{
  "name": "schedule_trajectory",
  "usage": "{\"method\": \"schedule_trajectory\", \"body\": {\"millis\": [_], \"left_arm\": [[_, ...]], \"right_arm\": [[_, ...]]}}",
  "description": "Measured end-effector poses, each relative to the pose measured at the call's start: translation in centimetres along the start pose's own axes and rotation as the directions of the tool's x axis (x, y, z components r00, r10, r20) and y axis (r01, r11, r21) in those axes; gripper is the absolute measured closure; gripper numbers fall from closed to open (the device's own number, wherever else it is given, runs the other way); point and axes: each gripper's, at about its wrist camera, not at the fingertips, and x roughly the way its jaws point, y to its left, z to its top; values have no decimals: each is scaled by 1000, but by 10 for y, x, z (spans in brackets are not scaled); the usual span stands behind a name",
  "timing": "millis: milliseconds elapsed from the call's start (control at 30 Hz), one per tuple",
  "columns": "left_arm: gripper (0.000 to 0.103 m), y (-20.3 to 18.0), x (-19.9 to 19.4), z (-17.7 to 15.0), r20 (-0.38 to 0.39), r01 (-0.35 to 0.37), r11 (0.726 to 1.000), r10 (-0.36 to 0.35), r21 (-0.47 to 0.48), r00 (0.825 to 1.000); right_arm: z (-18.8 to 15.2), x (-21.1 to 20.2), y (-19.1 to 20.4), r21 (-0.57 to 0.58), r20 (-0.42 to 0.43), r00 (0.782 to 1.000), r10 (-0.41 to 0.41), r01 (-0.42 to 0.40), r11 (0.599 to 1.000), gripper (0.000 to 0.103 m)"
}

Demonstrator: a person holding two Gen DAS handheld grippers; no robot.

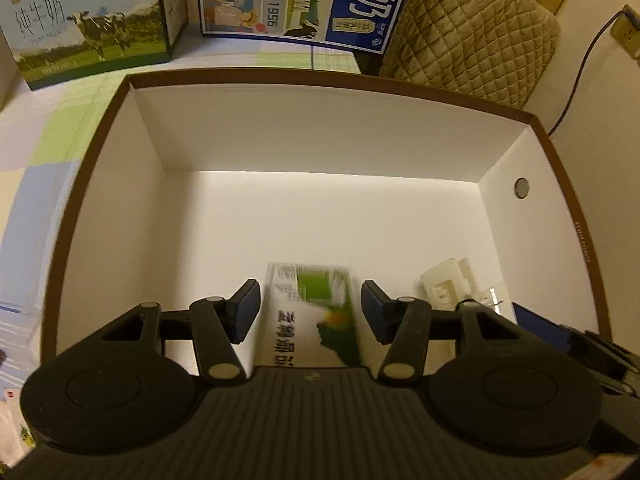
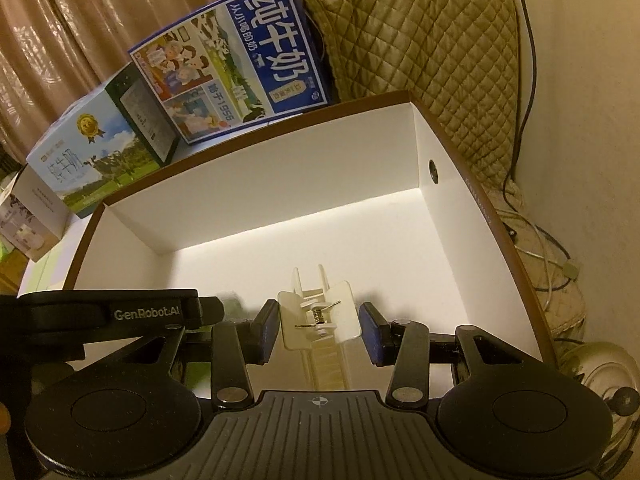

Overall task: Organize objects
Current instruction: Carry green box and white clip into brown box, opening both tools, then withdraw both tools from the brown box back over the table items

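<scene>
A small white and green carton (image 1: 298, 332), blurred, stands between the pads of my left gripper (image 1: 308, 312). A thin gap shows on each side, so the jaws are open around it. It is low inside a large white box with a brown rim (image 1: 320, 77). To its right, my right gripper (image 2: 319, 326) is shut on a cream plastic spring clip (image 2: 320, 314) and holds it tilted above the box floor (image 2: 320, 248). The same clip (image 1: 448, 284) shows in the left wrist view. The left gripper's black body (image 2: 112, 314) appears at the left of the right wrist view.
Behind the box stand a pale milk case with a cow picture (image 1: 84, 28) and a blue milk case (image 1: 304, 0). A quilted beige cover (image 1: 468, 36) is at the back right. A cable runs to a wall socket (image 1: 626, 32). Most of the box floor is bare.
</scene>
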Motion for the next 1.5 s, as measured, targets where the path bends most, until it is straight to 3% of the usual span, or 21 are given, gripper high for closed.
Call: {"method": "schedule_trajectory", "body": {"millis": [33, 100, 400, 500, 567, 667, 967, 1500], "left_arm": [[41, 1, -1, 0, -4, 5, 1000, -5, 1, 1000], [35, 2, -2, -1, -3, 2, 1000, -2, 7, 1000], [30, 9, -10, -6, -3, -24, 998, 24, 59, 1000], [26, 9, -17, -9, 16, -43, 995, 41, 92, 999], [25, 10, -23, -12, 32, -54, 992, 50, 117, 998], [24, 12, -33, -18, 53, -62, 988, 56, 139, 997], [18, 30, -78, -37, 113, -69, 987, 53, 145, 992], [14, 60, -140, -89, 141, -21, 990, 1, 140, 990]], "right_arm": [[0, 0, 0, 5, -2, 1000, 1, -1, 1000, 62], [1, 1, -1, 15, -6, 1000, 10, -10, 1000, 62], [2, 5, -6, 90, -19, 996, 90, -88, 992, 61], [0, 2, -8, 77, -17, 995, 94, -92, 993, 55], [-3, -3, -6, 53, -5, 996, 93, -93, 994, 45], [-6, -14, -3, 11, 11, 997, 74, -74, 997, 40], [-22, -49, 11, -81, 27, 997, 71, -68, 994, 36], [-63, -109, 45, -94, 54, 995, 89, -84, 992, 34]]}}
